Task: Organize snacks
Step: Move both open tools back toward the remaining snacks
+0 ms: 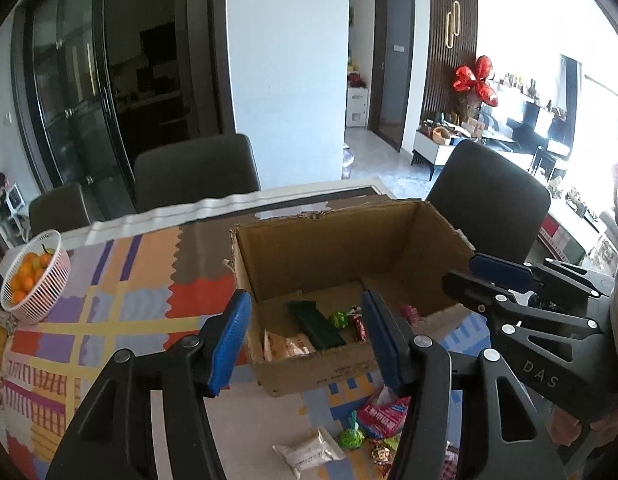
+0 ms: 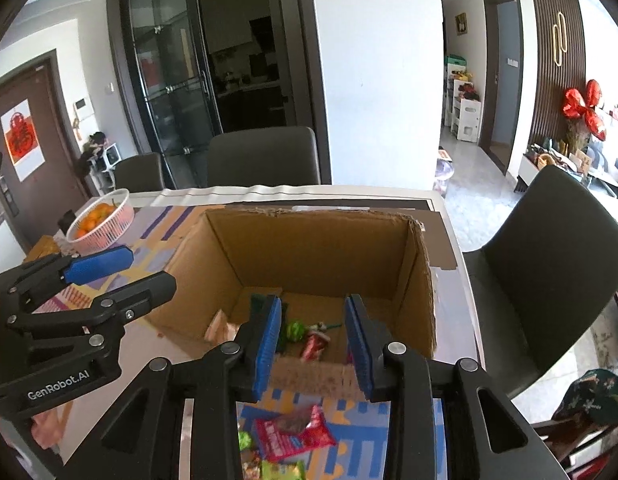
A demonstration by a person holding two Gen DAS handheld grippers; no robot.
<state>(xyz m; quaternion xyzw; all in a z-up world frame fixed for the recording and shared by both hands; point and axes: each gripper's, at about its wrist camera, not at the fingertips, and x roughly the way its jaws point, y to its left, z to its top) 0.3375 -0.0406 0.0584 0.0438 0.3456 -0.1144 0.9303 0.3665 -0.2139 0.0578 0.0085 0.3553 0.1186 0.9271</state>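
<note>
- Left wrist view, room and surface: a table (image 1: 121,312) covered by a patchwork cloth in orange, purple, yellow and red. A white basket of oranges (image 1: 35,276) stands near its left edge. Dark chairs (image 1: 195,172) stand behind it, in front of black glass doors and a white pillar. Red balloons (image 1: 475,80) hang by a slatted wall at right.
- Left wrist view, pose: the left gripper (image 1: 305,344) tilts down over the near wall of an open cardboard box (image 1: 329,248). Its blue pads stand moderately apart with nothing between them. The right gripper (image 1: 475,276) reaches in from the right, above the box's right rim.
- Left wrist view, snacks: inside the box lie a dark green packet (image 1: 315,324), a pale packet (image 1: 287,346), a green candy (image 1: 339,319) and a small red packet (image 1: 359,327). On the cloth in front of the box lie a white packet (image 1: 307,452), a red-and-pink packet (image 1: 383,416) and another green candy (image 1: 351,436).
- Right wrist view, room and surface: same table, basket of oranges (image 2: 101,220) at left, a brown door with a red paper-cut beyond it.
- Right wrist view, pose: the right gripper (image 2: 313,340) points down into the box (image 2: 309,248), jaws fairly narrow and empty. The left gripper (image 2: 125,276) hovers left of the box.
- Right wrist view, snacks: a green candy (image 2: 295,330) and a red packet (image 2: 315,344) lie on the box floor; a red packet (image 2: 293,432) lies on the cloth in front.
</note>
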